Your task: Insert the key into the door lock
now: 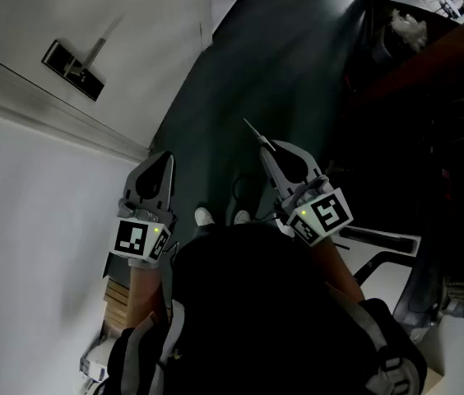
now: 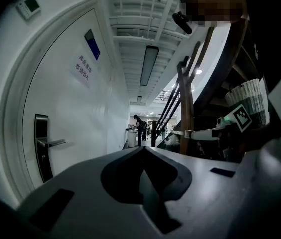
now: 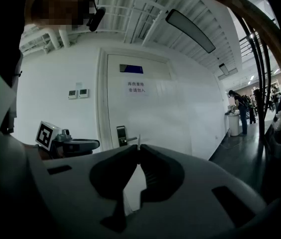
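Corridor, dim light. Person stands facing a white door [image 3: 153,111].

Right claw [image 3: 138,148]: jaws pressed together, pinching the key [image 3: 139,140]. Thin blade sticks out past the tips, pointing at the door. In the head view the key [image 1: 252,130] juts from the right claw [image 1: 263,148] over dark floor [image 1: 290,64], well apart from the door lock [image 1: 73,69].

Door lock [image 3: 122,135]: dark upright plate with a lever handle on the door's left edge. Key not touching it.

Left claw [image 2: 143,148]: jaws pressed together, nothing between them. It is held beside the right claw and nearer the wall, with the door lock [image 2: 42,152] off to its left.
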Tool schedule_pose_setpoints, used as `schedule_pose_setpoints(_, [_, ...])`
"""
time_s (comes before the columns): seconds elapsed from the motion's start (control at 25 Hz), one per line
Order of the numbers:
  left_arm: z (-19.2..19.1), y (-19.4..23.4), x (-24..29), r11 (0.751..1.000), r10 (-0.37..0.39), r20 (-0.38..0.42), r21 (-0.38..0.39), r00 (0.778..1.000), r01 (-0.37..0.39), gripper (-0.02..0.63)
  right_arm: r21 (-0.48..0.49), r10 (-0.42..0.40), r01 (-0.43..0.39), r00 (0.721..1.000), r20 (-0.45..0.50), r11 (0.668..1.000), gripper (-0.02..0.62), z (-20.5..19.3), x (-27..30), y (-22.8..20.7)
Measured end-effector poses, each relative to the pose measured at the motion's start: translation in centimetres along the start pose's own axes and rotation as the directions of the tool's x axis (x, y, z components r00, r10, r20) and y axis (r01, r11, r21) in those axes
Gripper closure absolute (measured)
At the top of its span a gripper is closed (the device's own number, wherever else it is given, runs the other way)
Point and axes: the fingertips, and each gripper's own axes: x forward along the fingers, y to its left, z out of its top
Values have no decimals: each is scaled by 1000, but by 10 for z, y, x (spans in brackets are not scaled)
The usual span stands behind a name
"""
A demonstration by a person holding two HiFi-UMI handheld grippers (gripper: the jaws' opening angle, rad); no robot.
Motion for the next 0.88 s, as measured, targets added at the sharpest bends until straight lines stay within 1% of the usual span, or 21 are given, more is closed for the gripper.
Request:
schedule_pose_setpoints(0.2, [-8, 22, -14, 1000, -10, -30, 23, 1000, 10, 598, 4, -8, 9, 1000, -12, 1000, 563, -5, 19, 18])
schedule_pose_setpoints(0.48, [-27, 77, -41, 999, -5, -40, 37, 999, 7, 598, 18, -36, 36, 999, -15, 999, 563, -12, 61, 46])
schedule_pose_setpoints(0.68, [-41, 108, -54, 999, 40, -55, 17, 998, -39, 598, 37, -29, 30, 999, -33, 999, 563, -18, 87, 51])
schedule_pose_setpoints(0.88, [-52, 141, -51, 997, 79, -72, 21, 994, -78, 598, 68, 11, -7, 999, -47, 998, 563, -24, 130, 49])
